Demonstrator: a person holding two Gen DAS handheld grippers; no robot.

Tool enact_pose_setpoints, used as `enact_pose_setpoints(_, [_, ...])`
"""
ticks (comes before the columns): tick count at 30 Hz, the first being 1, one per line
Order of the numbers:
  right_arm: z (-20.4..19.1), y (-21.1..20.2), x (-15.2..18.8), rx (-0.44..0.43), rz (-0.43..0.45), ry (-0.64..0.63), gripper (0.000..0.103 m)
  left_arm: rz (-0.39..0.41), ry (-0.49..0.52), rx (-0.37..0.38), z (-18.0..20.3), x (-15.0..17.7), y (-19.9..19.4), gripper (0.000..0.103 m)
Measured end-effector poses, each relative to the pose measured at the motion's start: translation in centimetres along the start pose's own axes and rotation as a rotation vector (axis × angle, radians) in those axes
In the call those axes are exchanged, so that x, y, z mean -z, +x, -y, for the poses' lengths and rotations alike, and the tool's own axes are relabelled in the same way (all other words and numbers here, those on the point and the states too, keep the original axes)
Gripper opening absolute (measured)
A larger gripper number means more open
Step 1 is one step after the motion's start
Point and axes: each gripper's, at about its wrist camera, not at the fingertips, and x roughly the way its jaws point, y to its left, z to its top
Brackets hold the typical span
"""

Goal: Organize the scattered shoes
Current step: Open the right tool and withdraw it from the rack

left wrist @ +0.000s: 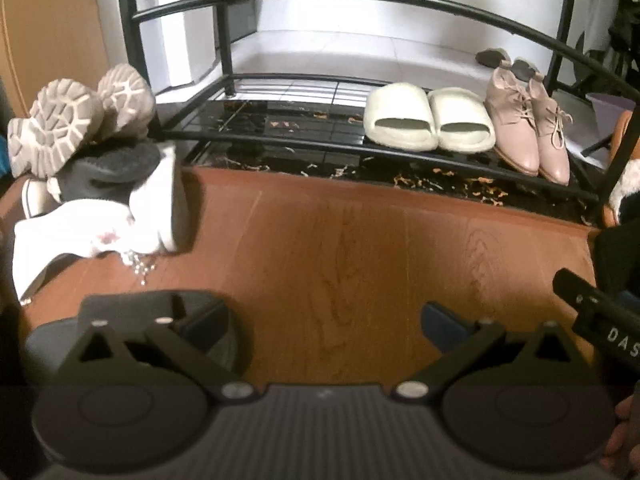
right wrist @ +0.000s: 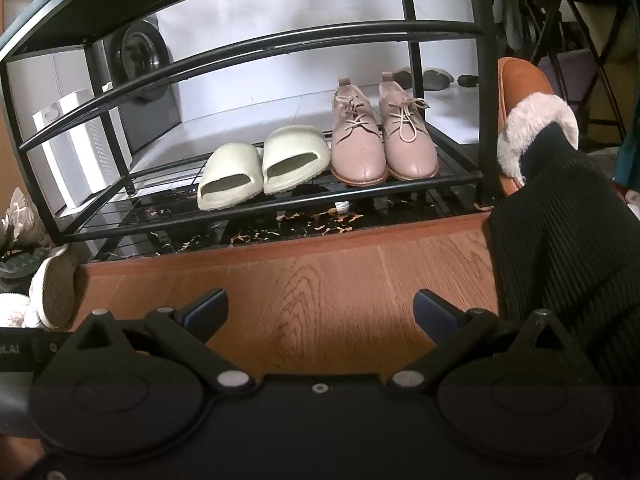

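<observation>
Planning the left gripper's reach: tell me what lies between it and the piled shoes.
Only bare wooden floor separates the open left gripper from the shoe pile, as the left wrist view shows.

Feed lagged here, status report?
Left gripper open, empty. Right gripper open, empty. Slides, lace-ups shelved. Shoe pile left, untouched. Path clear.

White letters "DAS" show on the right gripper; "t.AI" on the left gripper
</observation>
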Motion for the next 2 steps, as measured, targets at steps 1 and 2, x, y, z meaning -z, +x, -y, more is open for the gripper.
enact_pose_setpoints(1, [0.04, 0.04, -0.03, 0.0, -0.001, 0.0, 0.101, 0.012, 0.023, 0.01, 0.19, -0.02, -0.06, 0.101])
enact_pose_setpoints(2, [0.05, 0.06, -0.02, 0.001, -0.003, 0.001, 0.101, 0.02, 0.047, 0.021, 0.39, -0.05, -0.09, 0.101])
